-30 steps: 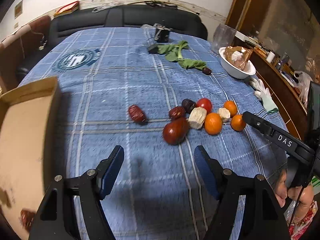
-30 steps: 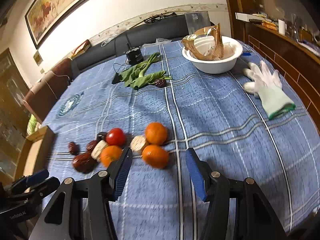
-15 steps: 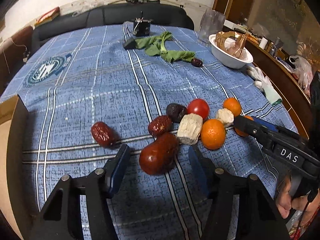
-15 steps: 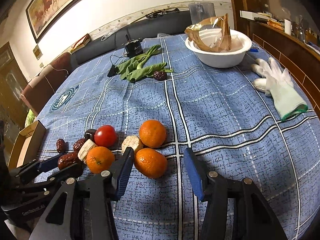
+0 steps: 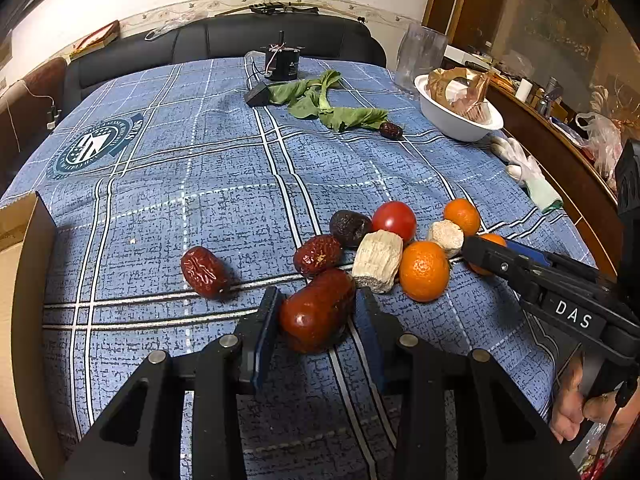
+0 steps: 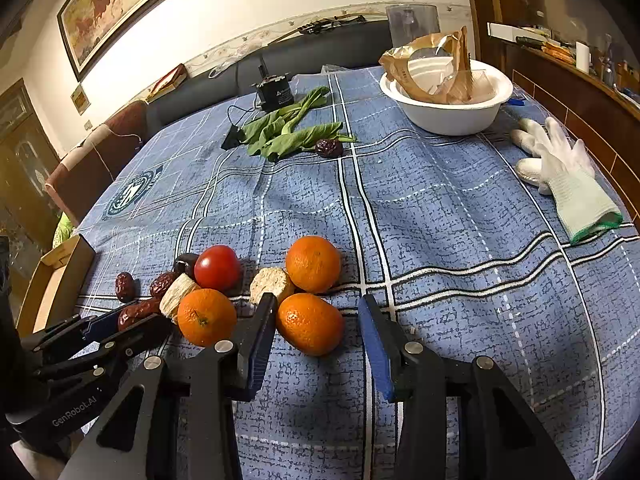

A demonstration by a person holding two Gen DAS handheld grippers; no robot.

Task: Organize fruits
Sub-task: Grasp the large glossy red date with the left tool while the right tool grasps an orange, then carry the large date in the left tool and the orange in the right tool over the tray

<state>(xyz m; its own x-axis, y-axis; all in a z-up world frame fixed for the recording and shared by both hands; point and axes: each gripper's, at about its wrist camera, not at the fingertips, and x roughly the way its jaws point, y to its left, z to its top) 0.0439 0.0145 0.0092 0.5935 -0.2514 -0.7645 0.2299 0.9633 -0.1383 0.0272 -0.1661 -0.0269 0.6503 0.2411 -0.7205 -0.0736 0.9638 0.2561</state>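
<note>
A cluster of fruit lies on the blue checked tablecloth (image 5: 224, 168). My left gripper (image 5: 318, 312) has its fingers on both sides of a large red jujube (image 5: 318, 312), touching or nearly touching it on the cloth. Beside it lie smaller jujubes (image 5: 318, 254), a lone jujube (image 5: 204, 272), a tomato (image 5: 394, 220), pale root chunks (image 5: 378, 260) and oranges (image 5: 424, 270). My right gripper (image 6: 318, 332) is open around the nearest orange (image 6: 310, 328), with a gap on the right side. Another orange (image 6: 314, 264), the tomato (image 6: 218, 267) and a third orange (image 6: 206, 316) lie just beyond.
A cardboard box (image 5: 20, 300) stands at the table's left edge. At the far side lie green leaves (image 5: 320, 104), a single jujube (image 5: 391, 130), a black motor (image 5: 282, 64), a white bowl with wrappers (image 5: 456, 114) and white gloves (image 6: 560, 176).
Both grippers moved forward and down. The left one closed in around the large jujube. The right one came around the nearest orange.
</note>
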